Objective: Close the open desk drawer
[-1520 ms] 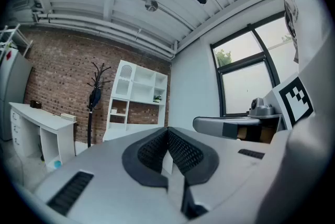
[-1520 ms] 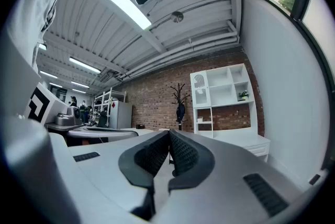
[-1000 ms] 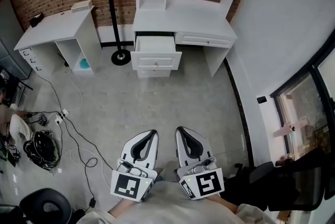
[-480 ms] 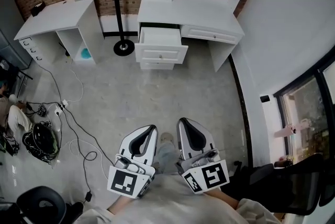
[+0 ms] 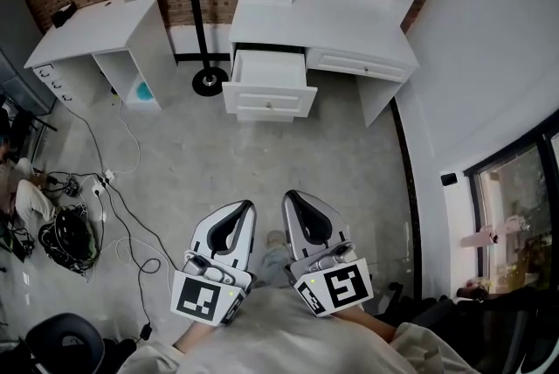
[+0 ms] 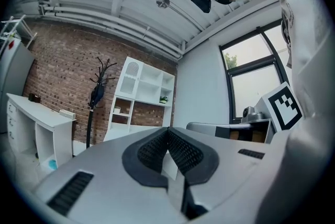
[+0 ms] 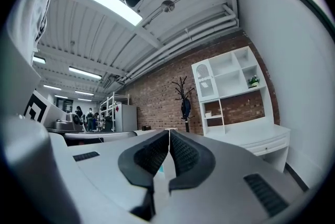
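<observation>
Brick-wall room: open drawer (image 5: 266, 86) of the white desk (image 5: 332, 18) sits straight ahead of left gripper (image 5: 246, 204) and right gripper (image 5: 288, 195), well apart. Both are pinched shut, empty, about equally near.

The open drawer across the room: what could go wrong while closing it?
Loose cables trail left of the walking path; a foot might catch them. The coat stand stands close beside the drawer, so a wide swing could knock it. The left gripper and right gripper are shut; an off-centre push might skew the drawer.
</observation>
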A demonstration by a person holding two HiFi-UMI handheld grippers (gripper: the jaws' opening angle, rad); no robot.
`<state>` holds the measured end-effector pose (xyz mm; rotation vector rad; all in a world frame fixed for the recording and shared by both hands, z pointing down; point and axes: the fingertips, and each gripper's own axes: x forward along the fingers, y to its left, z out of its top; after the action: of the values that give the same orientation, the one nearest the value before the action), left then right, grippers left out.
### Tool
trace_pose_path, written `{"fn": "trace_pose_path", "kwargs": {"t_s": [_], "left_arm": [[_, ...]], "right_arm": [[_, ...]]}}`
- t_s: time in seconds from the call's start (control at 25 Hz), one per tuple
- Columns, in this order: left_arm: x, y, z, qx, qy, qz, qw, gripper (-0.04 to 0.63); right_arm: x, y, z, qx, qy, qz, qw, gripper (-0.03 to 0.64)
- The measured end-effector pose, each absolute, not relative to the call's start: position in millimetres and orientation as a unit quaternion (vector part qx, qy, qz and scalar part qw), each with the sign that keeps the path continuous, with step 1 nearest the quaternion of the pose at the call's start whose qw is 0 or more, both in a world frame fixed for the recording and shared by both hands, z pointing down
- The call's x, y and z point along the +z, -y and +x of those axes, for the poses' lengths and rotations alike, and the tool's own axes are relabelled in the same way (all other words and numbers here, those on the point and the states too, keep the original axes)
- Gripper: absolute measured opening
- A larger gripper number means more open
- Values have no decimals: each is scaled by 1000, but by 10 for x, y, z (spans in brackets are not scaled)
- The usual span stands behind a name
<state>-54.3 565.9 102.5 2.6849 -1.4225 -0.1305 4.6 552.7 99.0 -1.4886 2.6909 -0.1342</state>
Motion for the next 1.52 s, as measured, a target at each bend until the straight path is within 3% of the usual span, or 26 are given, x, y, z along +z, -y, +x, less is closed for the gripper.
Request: {"fn": "trace_pose_path", "kwargs": {"t_s": [0.76, 1.52], "left_arm": [[1074, -4393, 74, -23, 485, 873, 42, 17], [1128, -3458, -36, -29, 452, 890, 47, 17]], "right_arm": [[1145, -4137, 838, -62, -877, -476, 37, 31], [1091, -3317, 697, -43, -865, -498, 48, 31]]}}
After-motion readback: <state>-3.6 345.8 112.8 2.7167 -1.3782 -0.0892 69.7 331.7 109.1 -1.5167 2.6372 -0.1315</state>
